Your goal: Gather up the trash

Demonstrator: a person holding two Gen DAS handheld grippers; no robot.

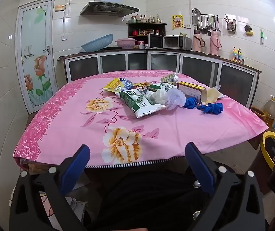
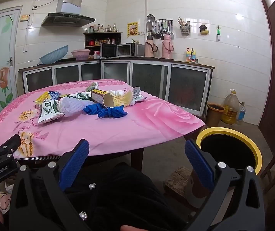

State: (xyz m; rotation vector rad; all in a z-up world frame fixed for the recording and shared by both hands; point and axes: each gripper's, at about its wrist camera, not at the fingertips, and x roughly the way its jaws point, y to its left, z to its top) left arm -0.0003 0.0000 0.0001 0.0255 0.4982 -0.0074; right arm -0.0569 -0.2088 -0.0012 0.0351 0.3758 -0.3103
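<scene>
Left wrist view, pink floral tablecloth, tiled kitchen, counter cabinets

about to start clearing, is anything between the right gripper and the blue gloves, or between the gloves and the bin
Nothing visible blocks either way. The right gripper is open, held off the near edge, with only bare pink tablecloth between it and the blue gloves. The yellow-rimmed bin stands open on the floor beside the table's right corner.

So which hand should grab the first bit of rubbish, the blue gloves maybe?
Probably right: the right gripper is open, and the blue gloves and yellow-rimmed bin lie on its side.
</scene>
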